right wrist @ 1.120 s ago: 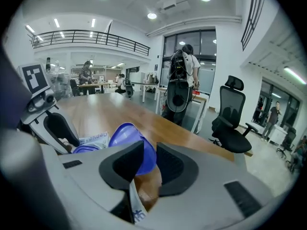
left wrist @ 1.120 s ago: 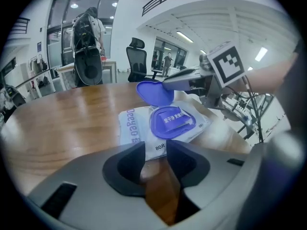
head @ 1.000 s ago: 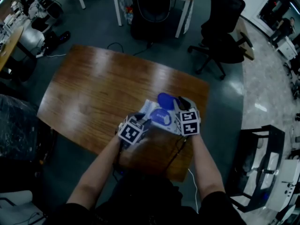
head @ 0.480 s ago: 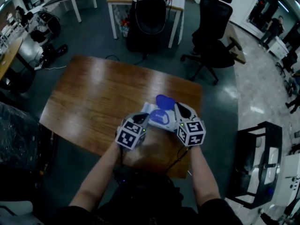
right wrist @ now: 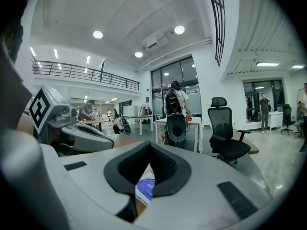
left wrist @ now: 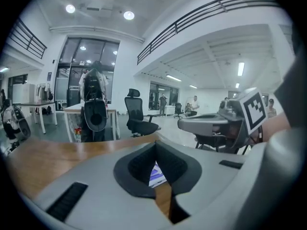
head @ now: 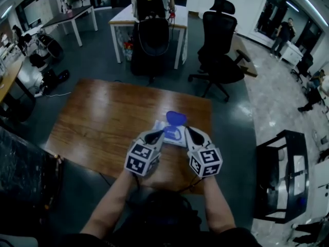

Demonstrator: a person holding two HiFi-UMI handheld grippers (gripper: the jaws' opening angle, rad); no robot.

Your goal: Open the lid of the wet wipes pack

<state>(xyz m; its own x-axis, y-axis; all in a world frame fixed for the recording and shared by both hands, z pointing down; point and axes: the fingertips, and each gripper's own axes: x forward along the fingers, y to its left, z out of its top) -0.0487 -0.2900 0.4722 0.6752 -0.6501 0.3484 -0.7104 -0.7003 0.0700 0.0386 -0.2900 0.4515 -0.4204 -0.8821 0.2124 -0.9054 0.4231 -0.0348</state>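
Head view: the pack (head: 171, 133) lies just ahead, lid (head: 176, 118) upright at its far end. Left gripper (head: 158, 134) and right gripper (head: 188, 131) flank it equally near, jaws together and empty.

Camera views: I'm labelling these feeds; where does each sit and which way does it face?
Head view: on the person's head, looking steeply down at the brown wooden table and white wet wipes pack, blue oval lid open; forearms, left gripper and right gripper show.
Left gripper view: rides the left gripper, looking along its jaws over the table; the right gripper shows at right.
Right gripper view: rides the right gripper, facing likewise; the left gripper shows at left.
Shared: both gripper views glimpse the pack below their jaws.
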